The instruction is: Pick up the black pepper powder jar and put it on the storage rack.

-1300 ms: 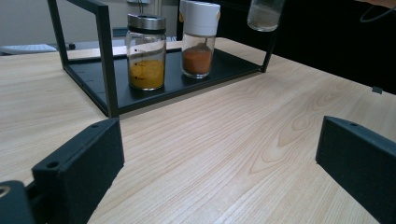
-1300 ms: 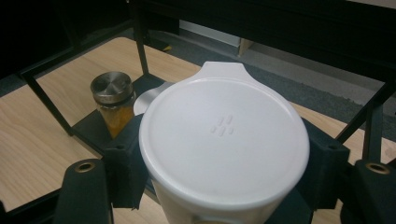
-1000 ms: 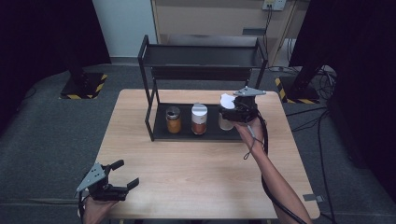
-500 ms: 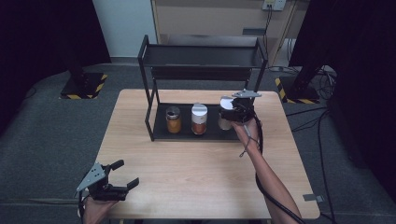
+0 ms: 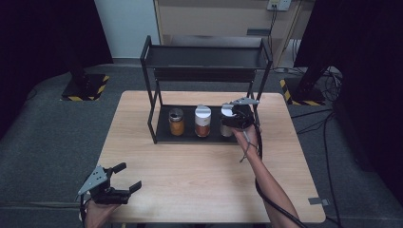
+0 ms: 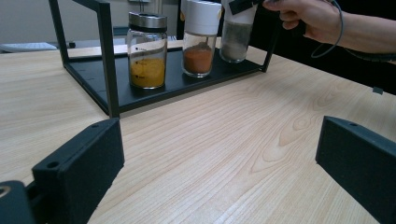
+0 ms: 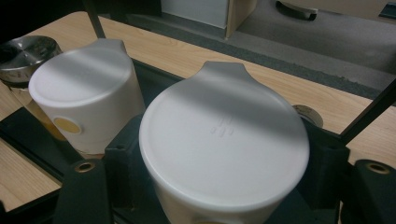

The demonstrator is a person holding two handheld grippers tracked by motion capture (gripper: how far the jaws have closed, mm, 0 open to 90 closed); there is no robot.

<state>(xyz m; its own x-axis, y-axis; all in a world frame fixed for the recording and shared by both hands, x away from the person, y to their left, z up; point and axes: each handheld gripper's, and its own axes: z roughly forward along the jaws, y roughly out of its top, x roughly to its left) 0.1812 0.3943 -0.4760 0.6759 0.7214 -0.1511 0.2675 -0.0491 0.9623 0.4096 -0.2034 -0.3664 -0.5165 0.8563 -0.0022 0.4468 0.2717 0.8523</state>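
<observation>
A black two-tier rack (image 5: 151, 90) stands at the back of the wooden table (image 5: 204, 171). Its lower shelf holds a metal-lidded jar of yellow spice (image 5: 176, 122) and a white-lidded jar of orange-red spice (image 5: 203, 121). At the right end of that shelf is a third white-lidded jar (image 5: 227, 110) with greyish contents (image 6: 236, 39). My right gripper (image 5: 233, 119) is shut on it just under the lid (image 7: 224, 135), one black jaw on each side. The jar's base looks level with the shelf floor. My left gripper (image 5: 124, 179) hovers open at the table's front left corner, its jaws (image 6: 219, 158) wide apart around bare wood.
The rack's right front post (image 5: 257, 111) stands close beside my right hand (image 6: 317, 18). Its upper shelf (image 5: 204, 57) overhangs the jars. A cable trails from the right gripper along the forearm. Dark floor with cables surrounds the table.
My right gripper has come down with the white-lidded jar, from above the shelf to shelf level beside the other two jars. The left gripper has stayed put.
</observation>
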